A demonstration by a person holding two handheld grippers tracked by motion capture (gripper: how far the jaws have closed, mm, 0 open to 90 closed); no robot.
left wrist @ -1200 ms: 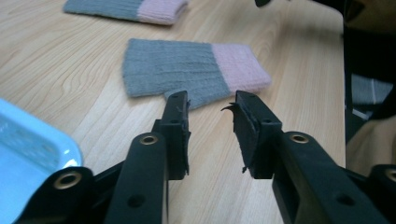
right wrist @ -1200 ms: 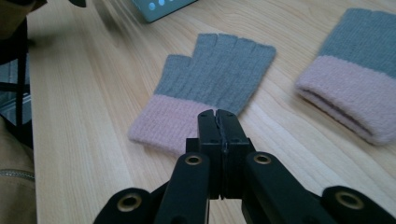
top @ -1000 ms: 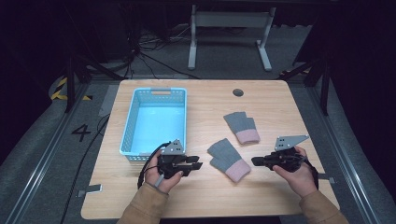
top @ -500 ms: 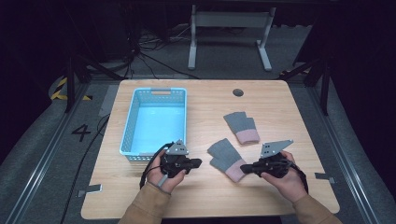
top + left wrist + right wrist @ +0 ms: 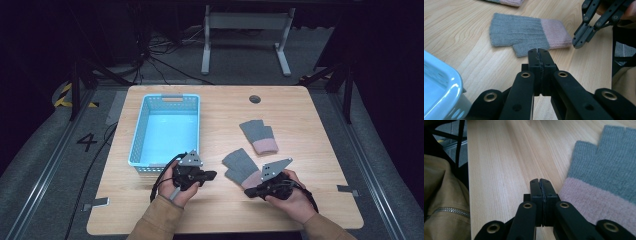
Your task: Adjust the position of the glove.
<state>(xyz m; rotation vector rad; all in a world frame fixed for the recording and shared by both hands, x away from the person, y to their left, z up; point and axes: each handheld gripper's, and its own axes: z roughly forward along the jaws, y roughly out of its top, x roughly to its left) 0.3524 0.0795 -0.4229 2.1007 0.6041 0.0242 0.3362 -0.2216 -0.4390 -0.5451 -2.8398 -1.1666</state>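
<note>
Grey wool with a pink cuff: the near glove (image 5: 241, 168) lies flat on the table (image 5: 310, 125), lower centre of the high view, between your two hands. In the left gripper view this glove (image 5: 529, 35) fills the upper middle of the frame, fingers to the left, cuff to the right, thumb pointing down toward your jaws. In the right gripper view its cuff (image 5: 596, 205) sits at the lower right, just beside your jaw tips, with the grey part above it.

Your right gripper (image 5: 251, 191) sits at the lower right of the high view, its tip at the cuff end of the glove; whether it touches the wool you cannot tell from there. Its jaws are pressed together with nothing between them, as the right gripper view shows (image 5: 541, 182). You also see it at the upper right of the left gripper view (image 5: 579, 42), tips closed, hovering just beside the cuff.

Your left gripper (image 5: 212, 175) rests at lower centre-left of the high view, pointing right toward the glove but apart from it. Its jaws are closed and empty too (image 5: 539, 51).

A second glove (image 5: 257, 136) lies further up the table, right of centre, apart from the first.

A light blue basket (image 5: 137, 142) stands at the left of the table, just above your left hand (image 5: 182, 186); its rim (image 5: 446, 82) shows at the lower left of the left gripper view.
</note>
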